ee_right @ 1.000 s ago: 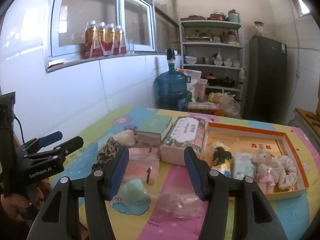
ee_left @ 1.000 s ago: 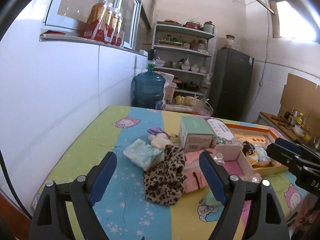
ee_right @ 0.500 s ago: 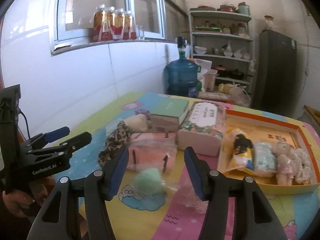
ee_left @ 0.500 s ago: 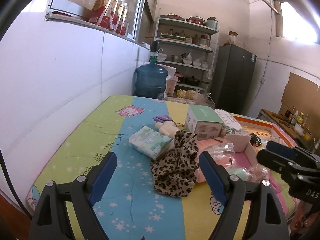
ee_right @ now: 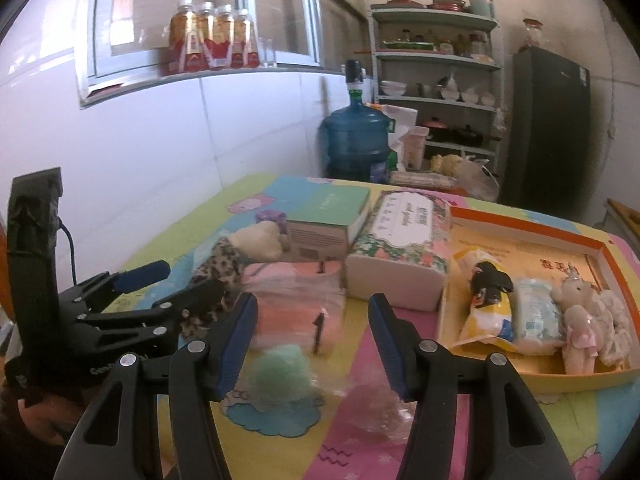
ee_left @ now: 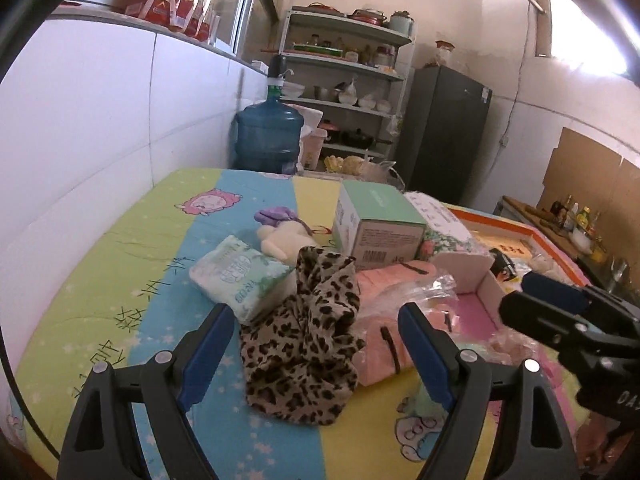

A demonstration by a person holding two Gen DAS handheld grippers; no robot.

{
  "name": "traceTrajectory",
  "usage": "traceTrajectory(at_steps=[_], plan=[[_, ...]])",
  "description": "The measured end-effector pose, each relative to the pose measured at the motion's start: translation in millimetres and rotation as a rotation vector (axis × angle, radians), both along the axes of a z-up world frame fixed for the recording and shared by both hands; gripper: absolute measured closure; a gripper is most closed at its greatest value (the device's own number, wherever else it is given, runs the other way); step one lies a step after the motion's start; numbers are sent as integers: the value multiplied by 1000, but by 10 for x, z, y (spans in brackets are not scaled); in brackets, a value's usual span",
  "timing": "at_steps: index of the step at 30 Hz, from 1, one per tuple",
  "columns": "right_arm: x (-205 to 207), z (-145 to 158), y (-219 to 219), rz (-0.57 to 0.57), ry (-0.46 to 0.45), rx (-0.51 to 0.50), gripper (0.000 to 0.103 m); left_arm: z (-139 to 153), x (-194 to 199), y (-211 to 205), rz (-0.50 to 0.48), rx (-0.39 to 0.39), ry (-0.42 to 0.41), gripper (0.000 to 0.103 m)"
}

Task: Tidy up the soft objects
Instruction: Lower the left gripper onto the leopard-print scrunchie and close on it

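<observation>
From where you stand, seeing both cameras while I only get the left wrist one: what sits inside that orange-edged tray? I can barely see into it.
Observer: The right wrist view shows the orange-edged tray holding a row of soft things: a dark-haired doll, a tissue pack and a pink plush bear.
Operator: Anything in front of the right gripper?
Observer: Its jaws stand open and empty; the right gripper points at a green fluffy item in clear wrap.
Operator: What is past that?
Observer: A wrapped pink cloth bundle, and behind it a floral tissue box.
</observation>
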State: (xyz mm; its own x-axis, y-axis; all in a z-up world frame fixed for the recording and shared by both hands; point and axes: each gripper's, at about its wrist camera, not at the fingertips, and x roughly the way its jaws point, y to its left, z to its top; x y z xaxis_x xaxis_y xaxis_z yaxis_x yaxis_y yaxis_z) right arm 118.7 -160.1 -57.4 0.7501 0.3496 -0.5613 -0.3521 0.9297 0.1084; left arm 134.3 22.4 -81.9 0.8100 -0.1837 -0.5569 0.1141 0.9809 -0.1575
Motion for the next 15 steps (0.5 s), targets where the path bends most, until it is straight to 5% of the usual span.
traceTrajectory(at_steps=[3, 6, 15], plan=[[60, -36, -24, -3, 10, 4, 44, -32, 46, 10, 13, 6, 2, 20], [141, -99, -3, 6, 29, 6, 44, -76, 100, 10, 11, 5, 18, 33], [343, -256, 72, 26, 80, 19, 44, -105, 128, 79, 5, 4, 14, 87]])
